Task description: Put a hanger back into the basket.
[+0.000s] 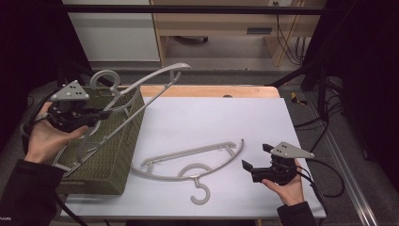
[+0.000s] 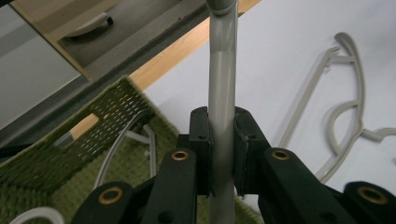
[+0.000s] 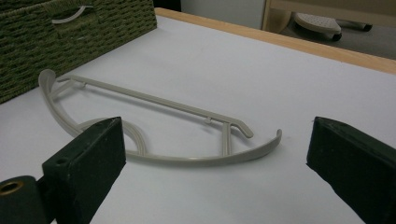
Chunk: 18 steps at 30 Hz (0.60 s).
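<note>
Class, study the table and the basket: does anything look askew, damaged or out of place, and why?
One hanger sticks up at a slant out of the green basket, its arm clamped in the left gripper. Another hanger lies flat on the table before the open right gripper. Nothing looks broken.
</note>
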Each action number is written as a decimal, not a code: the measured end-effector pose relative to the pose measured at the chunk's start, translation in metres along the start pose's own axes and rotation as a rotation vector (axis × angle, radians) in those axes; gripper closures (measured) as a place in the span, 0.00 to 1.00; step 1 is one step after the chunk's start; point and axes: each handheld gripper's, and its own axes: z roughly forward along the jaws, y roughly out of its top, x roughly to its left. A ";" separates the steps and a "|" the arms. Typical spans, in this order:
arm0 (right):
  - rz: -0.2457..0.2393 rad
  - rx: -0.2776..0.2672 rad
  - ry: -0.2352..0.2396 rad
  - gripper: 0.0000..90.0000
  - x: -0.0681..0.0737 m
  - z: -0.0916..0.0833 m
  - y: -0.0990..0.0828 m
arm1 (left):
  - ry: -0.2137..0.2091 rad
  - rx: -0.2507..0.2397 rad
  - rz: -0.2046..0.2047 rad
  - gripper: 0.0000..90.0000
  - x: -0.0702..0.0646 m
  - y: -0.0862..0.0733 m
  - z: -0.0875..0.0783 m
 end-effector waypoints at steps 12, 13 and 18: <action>0.003 0.004 -0.002 0.05 -0.001 0.001 -0.001 | 0.051 0.043 -0.071 0.89 0.039 -0.039 -0.006; 0.006 0.004 -0.003 0.05 -0.001 0.001 -0.001 | 0.054 0.048 -0.074 0.89 0.041 -0.042 -0.005; 0.001 0.003 -0.003 0.05 -0.001 0.001 -0.001 | 0.067 0.082 -0.115 0.89 0.053 -0.058 -0.003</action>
